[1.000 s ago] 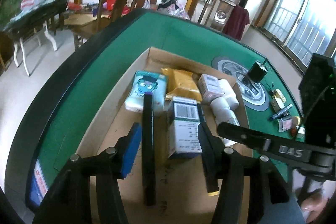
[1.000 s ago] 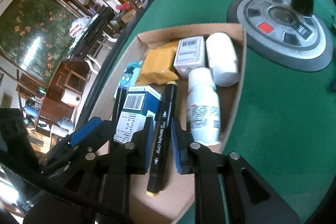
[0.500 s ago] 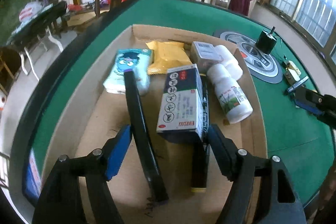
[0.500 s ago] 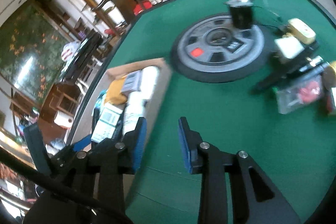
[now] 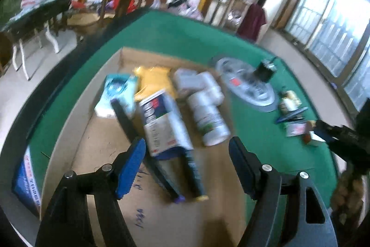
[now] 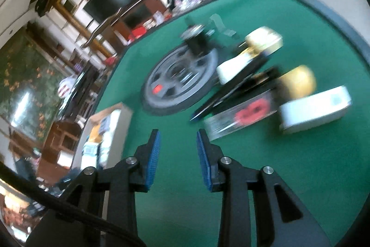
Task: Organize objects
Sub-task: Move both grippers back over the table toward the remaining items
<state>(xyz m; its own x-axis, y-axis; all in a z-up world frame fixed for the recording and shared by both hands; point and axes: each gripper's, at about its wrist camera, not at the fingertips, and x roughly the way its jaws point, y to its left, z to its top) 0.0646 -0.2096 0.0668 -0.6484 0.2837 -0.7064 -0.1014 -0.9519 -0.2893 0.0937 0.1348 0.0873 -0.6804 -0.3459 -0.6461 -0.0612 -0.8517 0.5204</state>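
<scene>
My left gripper [image 5: 186, 142] hangs open over the cardboard tray [image 5: 104, 154], touching nothing. Below it lie a white and blue medicine box [image 5: 161, 122] and two black markers [image 5: 124, 117], with a white bottle [image 5: 210, 122] beside them. A blue tissue pack [image 5: 115, 89] and a yellow packet [image 5: 155, 78] lie further back. My right gripper [image 6: 178, 133] is open by a narrow gap and empty, above bare green felt. Ahead of it lie a clear packet with a red piece [image 6: 245, 112], black pens [image 6: 235, 89], a white box [image 6: 316, 108] and a yellow round thing [image 6: 298, 80].
A grey disc [image 6: 180, 80] with a black motor [image 6: 198, 43] on it sits on the felt between the tray [image 6: 108, 122] and the loose items. The green table [image 5: 259, 138] has a dark raised edge. Chairs and shelves stand beyond it.
My right gripper let go of a black marker in the tray and swung right over the felt toward the loose items. My left gripper widened off the medicine box and drew back a little.
</scene>
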